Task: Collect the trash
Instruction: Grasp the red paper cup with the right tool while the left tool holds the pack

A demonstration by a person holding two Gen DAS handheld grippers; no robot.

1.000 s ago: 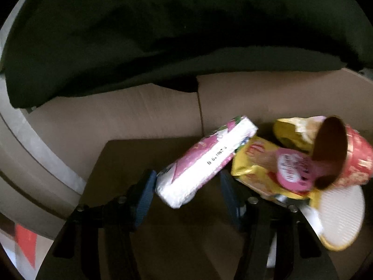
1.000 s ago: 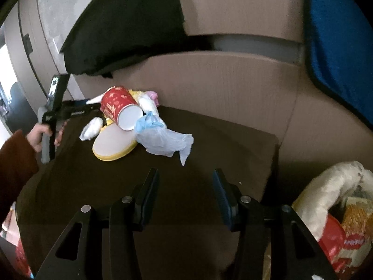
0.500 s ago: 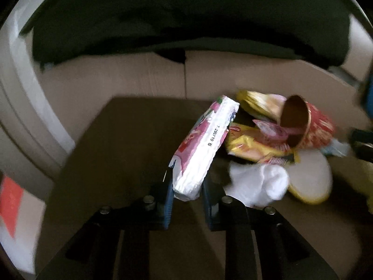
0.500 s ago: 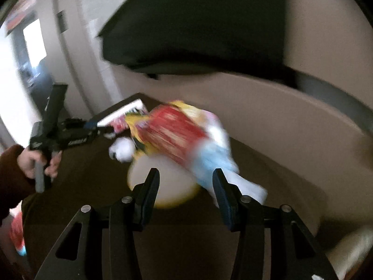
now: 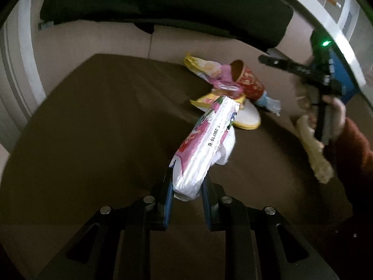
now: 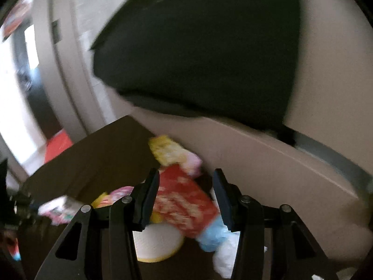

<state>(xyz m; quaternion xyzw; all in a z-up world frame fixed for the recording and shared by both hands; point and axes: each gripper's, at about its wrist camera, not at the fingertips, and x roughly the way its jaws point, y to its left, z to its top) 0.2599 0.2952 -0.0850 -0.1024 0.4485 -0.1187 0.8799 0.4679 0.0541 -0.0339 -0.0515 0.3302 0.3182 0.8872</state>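
Your left claw (image 5: 186,192) is clenched on the tissue pack (image 5: 206,144) — carry it level. Right claw (image 6: 186,198) stands released over the red cup (image 6: 186,203) — centre it before closing.

From my right wrist view the red cup (image 6: 184,203) is smeared by blur — its print unreadable, the litter beside it shapeless.
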